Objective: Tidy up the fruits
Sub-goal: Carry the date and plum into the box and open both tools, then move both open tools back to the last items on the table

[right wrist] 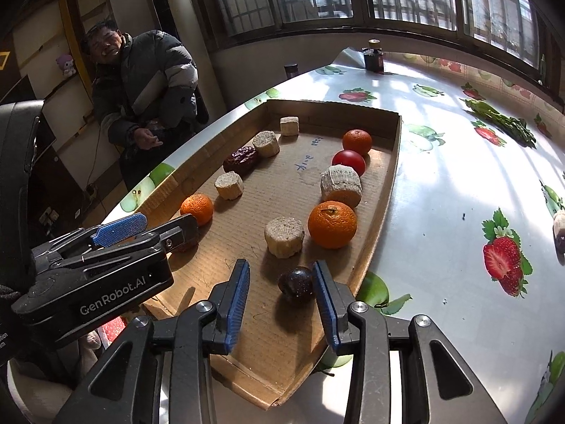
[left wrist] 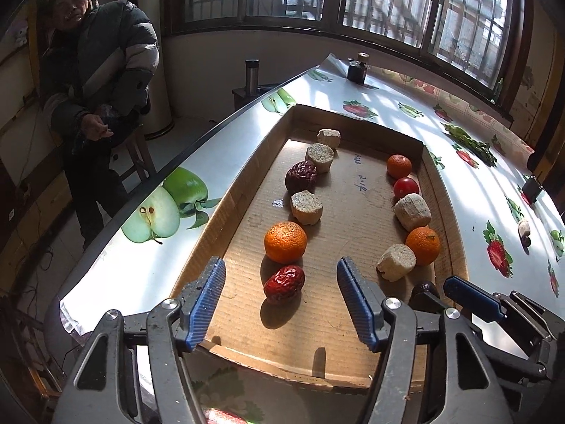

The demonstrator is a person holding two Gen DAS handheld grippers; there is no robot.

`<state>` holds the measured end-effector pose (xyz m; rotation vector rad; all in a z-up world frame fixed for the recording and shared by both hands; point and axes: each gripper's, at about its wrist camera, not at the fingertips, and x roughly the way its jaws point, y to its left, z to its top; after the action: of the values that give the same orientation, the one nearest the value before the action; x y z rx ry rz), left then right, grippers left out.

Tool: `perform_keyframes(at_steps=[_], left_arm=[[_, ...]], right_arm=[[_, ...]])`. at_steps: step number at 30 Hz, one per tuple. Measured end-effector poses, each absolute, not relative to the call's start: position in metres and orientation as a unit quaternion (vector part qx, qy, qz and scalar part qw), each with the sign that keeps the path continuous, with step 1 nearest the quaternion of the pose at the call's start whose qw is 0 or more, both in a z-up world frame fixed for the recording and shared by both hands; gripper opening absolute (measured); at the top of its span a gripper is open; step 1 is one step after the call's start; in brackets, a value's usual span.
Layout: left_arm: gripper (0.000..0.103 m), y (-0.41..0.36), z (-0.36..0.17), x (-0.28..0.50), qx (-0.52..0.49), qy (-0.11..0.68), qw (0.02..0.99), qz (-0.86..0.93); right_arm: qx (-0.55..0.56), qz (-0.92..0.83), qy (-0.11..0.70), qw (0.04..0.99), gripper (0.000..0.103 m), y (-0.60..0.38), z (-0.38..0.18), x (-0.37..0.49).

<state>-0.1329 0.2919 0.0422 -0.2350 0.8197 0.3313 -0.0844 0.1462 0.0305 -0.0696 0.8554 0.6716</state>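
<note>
Fingers: left spread over date; right spread around plum | cardboard tray: oranges, dates, tomato

Hard daylight streams through the barred windows behind the table, glaring white on its glossy cloth. Fruit in the cardboard tray throws crisp shadows away from the windows. Room corners stay dim; fisheye edges bend, vignetted black.

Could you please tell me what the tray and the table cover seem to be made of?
Tray: plain brown corrugated cardboard, matte; fine ribs show across its floor and the walls are folded flaps. Table cover: probably glossy plastic or oilcloth, since it reflects window light brightly and carries printed fruit pictures.
</note>
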Motion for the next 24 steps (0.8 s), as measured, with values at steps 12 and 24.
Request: perform_keyframes(at_steps=[12,24], left_arm=[[0.075,0.259,0.069,-0.146,-0.059,0.365,0.911,0.183],[0.081,0.210,0.096,-0.148,0.001,0.332,0.925,0.183]], right_arm=[[-0.005,0.311,0.386,0.869,0.048,0.117,0.048,-0.095],[0.021,0.277,0.371,0.886,0.053,0.056,0.059,-0.098]])
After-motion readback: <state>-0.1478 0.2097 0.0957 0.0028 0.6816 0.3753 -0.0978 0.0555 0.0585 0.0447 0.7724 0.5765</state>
